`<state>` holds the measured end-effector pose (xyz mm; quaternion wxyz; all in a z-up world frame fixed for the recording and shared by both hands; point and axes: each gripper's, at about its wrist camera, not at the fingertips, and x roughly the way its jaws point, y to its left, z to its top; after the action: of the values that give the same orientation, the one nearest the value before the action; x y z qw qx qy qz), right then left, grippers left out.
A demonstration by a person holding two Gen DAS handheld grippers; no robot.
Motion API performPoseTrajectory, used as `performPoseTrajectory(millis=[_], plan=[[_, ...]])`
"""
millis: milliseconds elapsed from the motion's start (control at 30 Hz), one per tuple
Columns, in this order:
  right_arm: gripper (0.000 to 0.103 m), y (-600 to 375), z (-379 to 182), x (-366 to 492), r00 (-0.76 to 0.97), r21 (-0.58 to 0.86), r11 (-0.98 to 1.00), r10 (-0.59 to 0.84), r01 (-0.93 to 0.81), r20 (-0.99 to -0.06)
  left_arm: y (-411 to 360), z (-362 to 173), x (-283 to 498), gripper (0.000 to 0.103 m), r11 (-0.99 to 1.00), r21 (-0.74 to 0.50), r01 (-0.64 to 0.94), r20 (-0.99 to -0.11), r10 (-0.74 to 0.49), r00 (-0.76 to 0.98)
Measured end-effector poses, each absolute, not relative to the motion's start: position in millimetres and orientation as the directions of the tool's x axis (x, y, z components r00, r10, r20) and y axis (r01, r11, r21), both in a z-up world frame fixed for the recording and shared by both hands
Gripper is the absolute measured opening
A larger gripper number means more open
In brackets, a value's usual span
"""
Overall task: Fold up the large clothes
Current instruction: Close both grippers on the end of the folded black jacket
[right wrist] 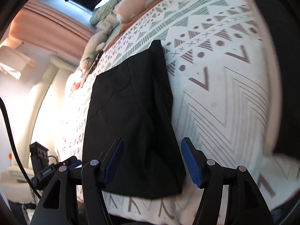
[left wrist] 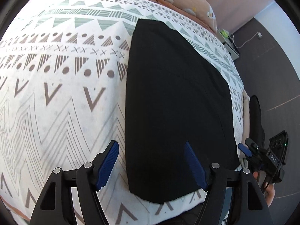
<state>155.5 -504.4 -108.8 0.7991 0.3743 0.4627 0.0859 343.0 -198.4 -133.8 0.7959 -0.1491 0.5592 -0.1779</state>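
Note:
A black garment (left wrist: 178,103) lies folded into a long flat strip on the patterned bedspread (left wrist: 56,93), reaching from the near edge toward the pillows. My left gripper (left wrist: 151,146) hovers open over its near left edge, blue pads apart and nothing pinched. In the right wrist view the same black garment (right wrist: 131,112) lies flat, and my right gripper (right wrist: 151,144) stands open above its near right corner, clear of the cloth. The right gripper (left wrist: 243,149) also shows at the bed's right edge in the left wrist view, held by a hand.
Peach pillows (left wrist: 189,1) and soft toys (right wrist: 93,52) line the far side of the bed. A dark floor (left wrist: 271,75) with a cable and a small box lies to the right. Pink curtains (right wrist: 46,28) hang by the window.

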Motion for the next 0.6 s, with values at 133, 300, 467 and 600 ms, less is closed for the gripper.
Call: performPoseTrajectory(millis=[133, 300, 467, 600], plan=[[0.065, -505, -112, 182, 0.531, 0.657, 0.723, 0.479, 0.213, -0.699, -202, -134, 357, 0.073, 0.895, -0.429, 0.126, -0.834, -0.445, 0.325], [0.065, -508, -121, 220, 0.485, 0.651, 0.730, 0.501, 0.208, -0.716, -201, -141, 379, 0.073, 0.894, -0.433, 0.117, -0.834, -0.446, 0.324], [0.065, -513, -140, 252, 0.445, 0.678, 0.704, 0.549, 0.209, -0.707, -204, -148, 403, 0.072, 0.899, -0.422, 0.117, -0.838, -0.436, 0.328], [0.065, -512, -154, 274, 0.420, 0.696, 0.693, 0.583, 0.189, -0.695, -207, -154, 425, 0.069, 0.898, -0.424, 0.119, -0.838, -0.439, 0.326]])
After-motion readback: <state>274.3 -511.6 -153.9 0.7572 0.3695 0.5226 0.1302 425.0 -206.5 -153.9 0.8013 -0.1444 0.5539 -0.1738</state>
